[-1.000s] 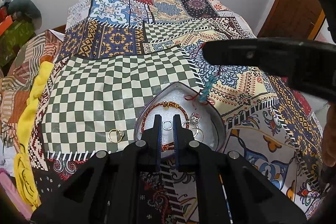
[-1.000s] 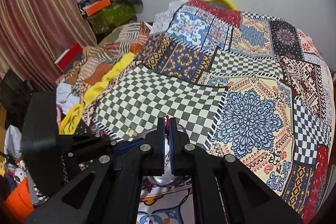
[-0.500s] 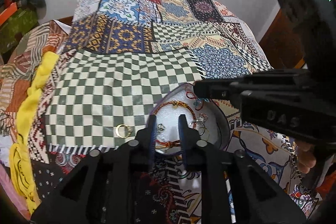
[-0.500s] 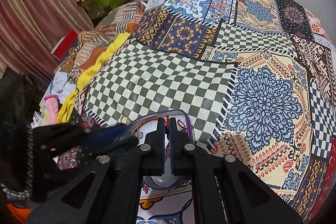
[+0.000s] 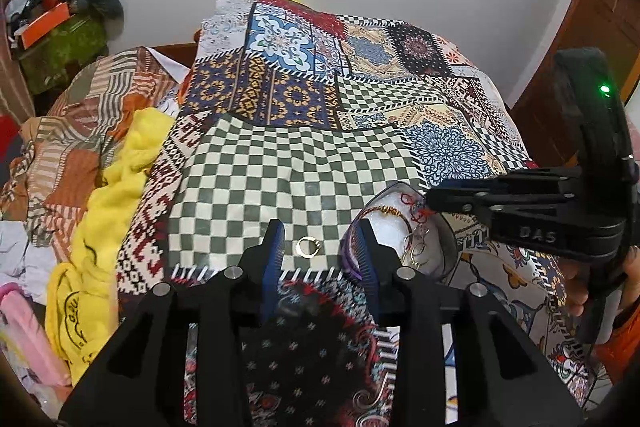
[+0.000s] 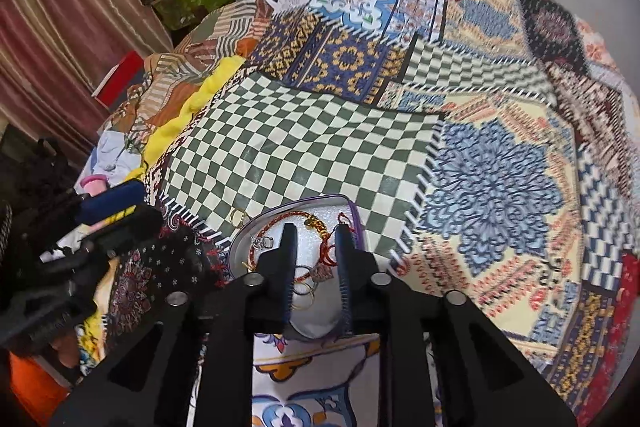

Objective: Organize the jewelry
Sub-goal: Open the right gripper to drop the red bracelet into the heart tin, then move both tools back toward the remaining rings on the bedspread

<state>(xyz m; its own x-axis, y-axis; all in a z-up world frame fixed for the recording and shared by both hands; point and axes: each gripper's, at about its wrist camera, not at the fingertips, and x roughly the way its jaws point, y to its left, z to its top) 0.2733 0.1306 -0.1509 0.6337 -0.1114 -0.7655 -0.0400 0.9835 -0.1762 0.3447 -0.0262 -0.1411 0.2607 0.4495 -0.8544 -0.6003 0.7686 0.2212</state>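
Just one ring (image 5: 307,247) outside tray (image 5: 448,247).

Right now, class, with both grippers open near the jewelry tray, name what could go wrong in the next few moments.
1. The gold ring lies flat on soft checkered bedspread between the open left gripper fingers; closing may press it into the cloth or flick it away.
2. The left gripper's finger sits close to the tray rim; it could nudge it.
3. The right gripper is open over tangled red thread, which may snag.
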